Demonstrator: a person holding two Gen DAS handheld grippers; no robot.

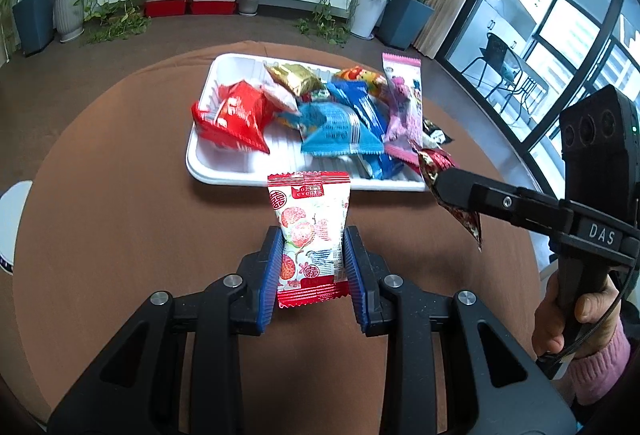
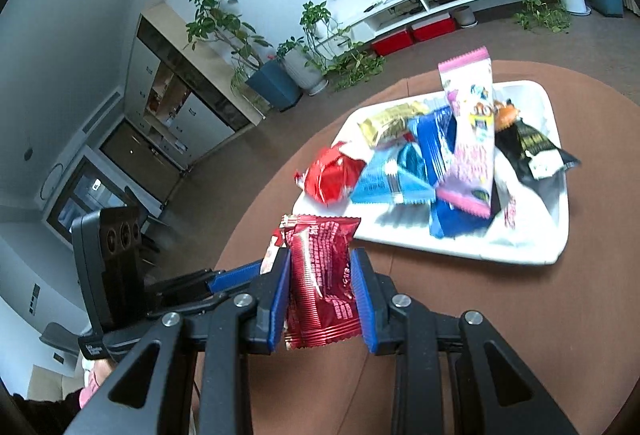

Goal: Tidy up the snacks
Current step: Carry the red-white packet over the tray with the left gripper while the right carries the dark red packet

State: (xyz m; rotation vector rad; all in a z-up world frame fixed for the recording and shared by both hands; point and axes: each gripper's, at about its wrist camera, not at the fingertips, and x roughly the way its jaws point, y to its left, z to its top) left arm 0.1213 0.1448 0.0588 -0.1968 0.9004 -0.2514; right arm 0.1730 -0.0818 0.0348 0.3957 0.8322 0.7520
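My left gripper (image 1: 311, 247) is shut on a white and red snack packet with a fruit print (image 1: 310, 227), held above the brown round table just in front of the white tray (image 1: 224, 171). My right gripper (image 2: 320, 275) is shut on a dark red foil snack packet (image 2: 320, 275), held over the table at the tray's (image 2: 532, 247) near left. The right gripper also shows in the left wrist view (image 1: 452, 187), at the tray's front right corner. The tray holds several snack packets: red (image 1: 236, 119), light blue (image 1: 340, 131), gold (image 1: 296, 77), pink (image 1: 404, 103) and black (image 2: 532, 147).
The left gripper (image 2: 240, 275) shows at the left in the right wrist view. The brown round table (image 1: 120, 195) drops off to brown carpet. A white object (image 1: 10, 223) sits at the table's left edge. Potted plants and a white TV console stand at the far wall.
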